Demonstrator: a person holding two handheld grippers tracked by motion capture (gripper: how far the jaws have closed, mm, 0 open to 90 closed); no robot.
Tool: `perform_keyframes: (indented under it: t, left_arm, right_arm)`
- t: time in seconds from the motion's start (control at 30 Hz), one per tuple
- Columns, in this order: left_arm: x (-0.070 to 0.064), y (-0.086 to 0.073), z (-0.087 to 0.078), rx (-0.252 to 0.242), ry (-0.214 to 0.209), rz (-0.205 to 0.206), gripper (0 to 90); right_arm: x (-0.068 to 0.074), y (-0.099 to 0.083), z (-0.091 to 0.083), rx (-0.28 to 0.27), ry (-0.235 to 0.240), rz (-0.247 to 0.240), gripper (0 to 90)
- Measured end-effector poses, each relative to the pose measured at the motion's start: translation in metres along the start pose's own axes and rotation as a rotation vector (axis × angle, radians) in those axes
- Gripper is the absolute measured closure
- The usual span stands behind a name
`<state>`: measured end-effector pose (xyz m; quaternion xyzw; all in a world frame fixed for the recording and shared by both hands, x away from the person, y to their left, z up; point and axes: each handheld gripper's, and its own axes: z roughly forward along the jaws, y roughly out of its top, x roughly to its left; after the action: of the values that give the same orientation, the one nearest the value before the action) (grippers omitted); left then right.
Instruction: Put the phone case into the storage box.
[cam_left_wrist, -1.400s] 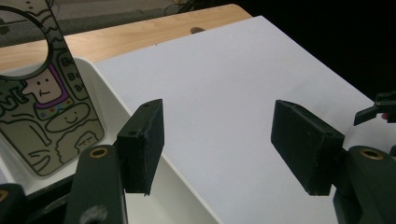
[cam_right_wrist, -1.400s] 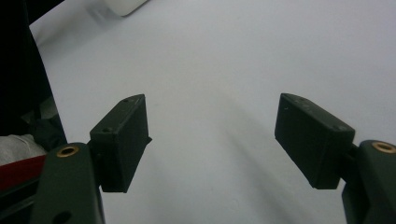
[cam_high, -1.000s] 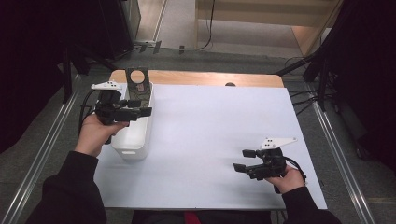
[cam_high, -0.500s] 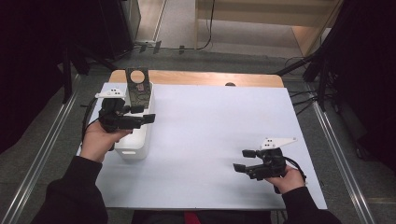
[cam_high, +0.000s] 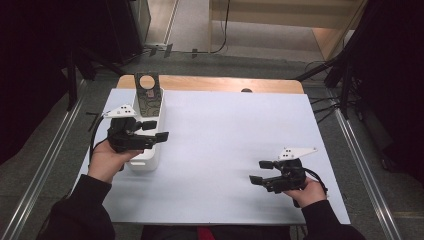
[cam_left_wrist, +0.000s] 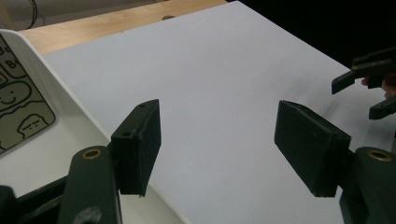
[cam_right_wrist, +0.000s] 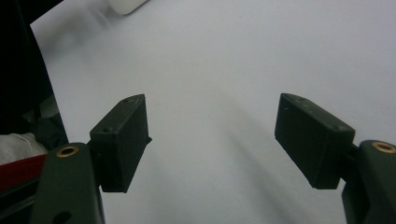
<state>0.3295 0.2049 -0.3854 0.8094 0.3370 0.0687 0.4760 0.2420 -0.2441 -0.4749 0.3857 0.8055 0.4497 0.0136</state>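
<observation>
Left gripper (cam_high: 159, 131) hovered over the white bin (cam_high: 146, 161) near the worktop's (cam_high: 230, 130) left edge, fingers (cam_left_wrist: 137, 145) spread wide with nothing between them. In the left gripper view they sat above the bin's right rim, one finger over the bin's inside, the other over bare white worktop.

White bin stood lengthwise along the left edge, its far end close to the far-left corner. A dark printed card (cam_high: 149, 99) with a round hole near its top leaned upright at the bin's far end; the left gripper view caught a corner of a card with cartoon faces (cam_left_wrist: 18, 109) inside the bin.

Right gripper (cam_high: 259, 171) was held low over the worktop near the near-right corner, well apart from the bin, pointing left. Its fingers (cam_right_wrist: 122, 140) also gaped wide, holding nothing, with plain white surface under them. The bin's near end (cam_right_wrist: 127, 5) showed far off in the right gripper view.
</observation>
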Motion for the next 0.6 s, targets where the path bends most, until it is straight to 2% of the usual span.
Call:
perform_keyframes:
  t: [0.6]
  left_arm:
    - [-0.022,-0.021,0.003,-0.013,-0.028,0.071,30.3]
  right_arm:
    - [0.001,0.0,0.001,0.009,0.004,-0.003,25.2]
